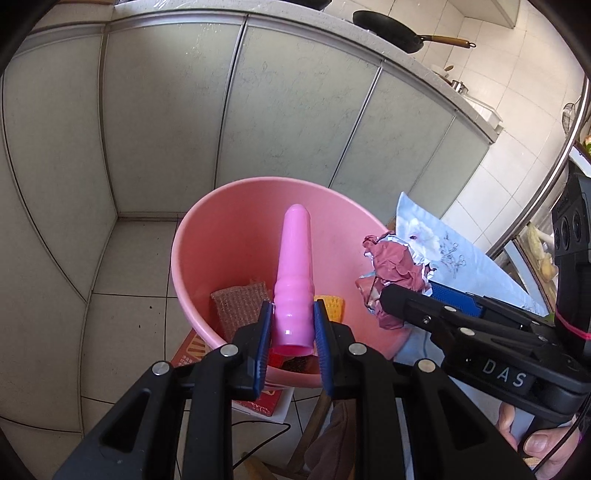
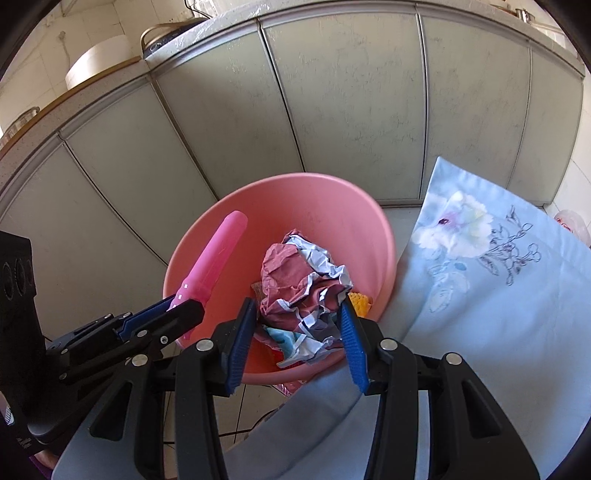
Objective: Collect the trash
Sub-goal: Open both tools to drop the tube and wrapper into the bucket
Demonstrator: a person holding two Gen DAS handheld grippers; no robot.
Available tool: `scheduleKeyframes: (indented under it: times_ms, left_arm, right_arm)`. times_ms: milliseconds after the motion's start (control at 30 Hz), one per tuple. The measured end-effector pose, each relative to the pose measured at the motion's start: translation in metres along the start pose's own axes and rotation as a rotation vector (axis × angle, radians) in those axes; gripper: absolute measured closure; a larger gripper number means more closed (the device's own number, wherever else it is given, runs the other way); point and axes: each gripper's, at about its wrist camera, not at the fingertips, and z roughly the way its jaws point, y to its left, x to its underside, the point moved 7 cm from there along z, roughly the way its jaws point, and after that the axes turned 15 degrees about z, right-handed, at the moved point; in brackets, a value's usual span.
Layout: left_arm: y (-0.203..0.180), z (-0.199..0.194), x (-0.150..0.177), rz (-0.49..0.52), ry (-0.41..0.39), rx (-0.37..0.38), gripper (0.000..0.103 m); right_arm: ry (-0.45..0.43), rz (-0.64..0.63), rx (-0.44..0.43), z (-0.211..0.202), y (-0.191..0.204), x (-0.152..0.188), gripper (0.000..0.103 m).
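Observation:
My left gripper (image 1: 291, 314) is shut on the ribbed base of a pink plastic cylinder (image 1: 293, 266), held over the pink bin (image 1: 229, 221); both show in the right wrist view, the cylinder (image 2: 218, 258) and the left gripper (image 2: 177, 306). My right gripper (image 2: 299, 314) is shut on a crumpled red and silver wrapper (image 2: 295, 280) over the bin (image 2: 332, 206). The wrapper (image 1: 391, 266) also shows in the left wrist view at the bin's right rim. Inside the bin lie a brown scrubbing pad (image 1: 240, 302) and a yellow piece (image 1: 332, 306).
Grey cabinet doors (image 1: 166, 110) stand behind the bin on a tiled floor (image 1: 125, 295). A pale blue flowered cloth (image 2: 498, 295) covers a surface at the right. A red box (image 1: 266, 398) lies under the bin. A black pan (image 1: 388, 29) sits on the counter.

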Motion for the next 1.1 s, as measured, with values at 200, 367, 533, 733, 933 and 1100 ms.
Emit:
scheduleKeyframes:
  times_ms: [200,367,533,733,933,1100]
  left_arm:
    - [0.0,0.008,0.001,0.001,0.017,-0.003,0.081]
    - [0.0,0.013,0.001,-0.009,0.029,-0.003,0.081]
    - [0.003,0.013,0.0,-0.022,0.026,-0.005,0.08]
    - [0.001,0.009,0.0,-0.017,0.015,-0.005,0.079]
    - [0.003,0.003,0.002,-0.012,0.008,-0.008,0.078]
    - [0.0,-0.002,0.002,-0.007,0.005,-0.006,0.078]
  right_arm:
    - [0.021,0.014,0.003,0.011,-0.001,0.0,0.057]
    - [0.029,0.055,-0.01,0.017,-0.004,-0.005,0.056]
    - [0.029,0.061,-0.015,0.017,-0.007,-0.007,0.054]
    - [0.021,0.058,-0.013,0.013,-0.01,-0.005,0.053]
    - [0.01,0.053,-0.01,0.009,-0.011,-0.006,0.053]
    - [-0.014,0.04,-0.007,-0.004,-0.012,-0.003,0.053]
